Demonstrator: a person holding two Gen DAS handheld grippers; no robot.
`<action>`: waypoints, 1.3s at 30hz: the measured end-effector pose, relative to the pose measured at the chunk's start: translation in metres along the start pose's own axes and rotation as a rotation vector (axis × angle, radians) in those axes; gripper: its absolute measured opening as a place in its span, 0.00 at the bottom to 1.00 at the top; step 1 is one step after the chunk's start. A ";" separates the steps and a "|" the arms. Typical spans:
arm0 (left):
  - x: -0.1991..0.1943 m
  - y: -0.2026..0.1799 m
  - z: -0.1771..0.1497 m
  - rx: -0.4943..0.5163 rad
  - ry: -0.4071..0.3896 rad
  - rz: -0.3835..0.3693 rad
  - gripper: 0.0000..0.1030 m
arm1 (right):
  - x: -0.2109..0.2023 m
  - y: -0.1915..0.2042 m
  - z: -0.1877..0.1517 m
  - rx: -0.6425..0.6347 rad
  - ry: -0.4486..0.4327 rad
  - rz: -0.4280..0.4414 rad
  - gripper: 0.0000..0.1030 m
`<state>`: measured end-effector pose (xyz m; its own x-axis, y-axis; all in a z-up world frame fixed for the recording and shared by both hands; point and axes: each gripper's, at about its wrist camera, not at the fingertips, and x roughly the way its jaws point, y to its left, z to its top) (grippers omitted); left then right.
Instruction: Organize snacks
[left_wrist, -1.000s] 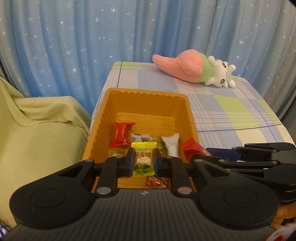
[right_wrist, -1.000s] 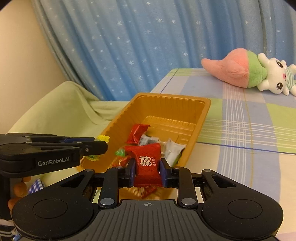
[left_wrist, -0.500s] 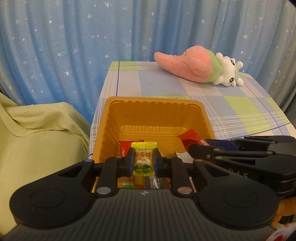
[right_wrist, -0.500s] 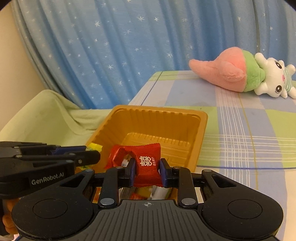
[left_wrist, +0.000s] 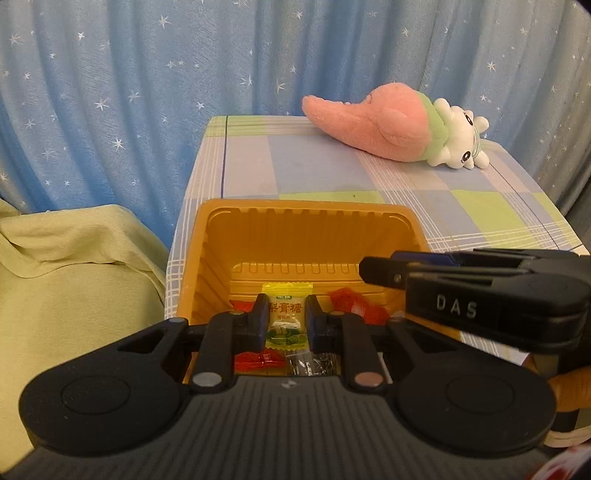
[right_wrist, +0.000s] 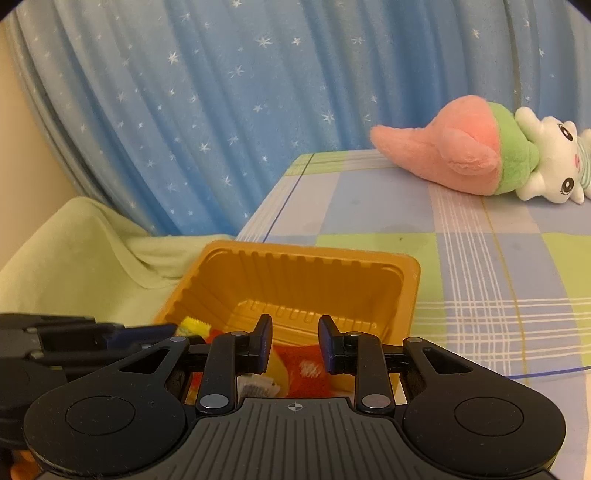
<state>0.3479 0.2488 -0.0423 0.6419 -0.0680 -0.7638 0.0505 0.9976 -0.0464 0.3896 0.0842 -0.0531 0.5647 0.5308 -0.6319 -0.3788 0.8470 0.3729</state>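
Observation:
An orange plastic tray sits at the near left corner of the checked table, with several wrapped candies in its bottom. My left gripper hangs over the tray's near end, shut on a yellow candy packet with green print. My right gripper hovers over the same tray; its jaws stand a little apart and only the tray wall shows between them. Blurred and below its fingers, a red candy is in the tray. From the left wrist view this red candy sits under the right gripper's tips.
A pink and green plush toy lies at the back of the table. A pale green cloth covers something left of the table, close to the tray. A blue starred curtain hangs behind. A hand shows at the lower right.
Both grippers moved forward over the tray. The red candy has left the right gripper's fingers and dropped toward the tray bottom. The left gripper keeps the yellow packet.

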 end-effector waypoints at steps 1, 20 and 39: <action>0.001 0.000 0.000 0.001 0.002 -0.003 0.18 | 0.000 -0.001 0.001 0.004 -0.002 -0.004 0.27; 0.023 -0.009 0.011 0.015 0.003 -0.043 0.22 | -0.022 -0.011 -0.006 0.029 -0.001 -0.042 0.29; -0.055 -0.001 -0.037 -0.043 -0.018 -0.010 0.59 | -0.086 0.002 -0.043 0.018 0.030 -0.047 0.82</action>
<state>0.2842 0.2521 -0.0244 0.6550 -0.0779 -0.7516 0.0247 0.9963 -0.0817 0.3084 0.0394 -0.0276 0.5593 0.4896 -0.6690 -0.3389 0.8715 0.3544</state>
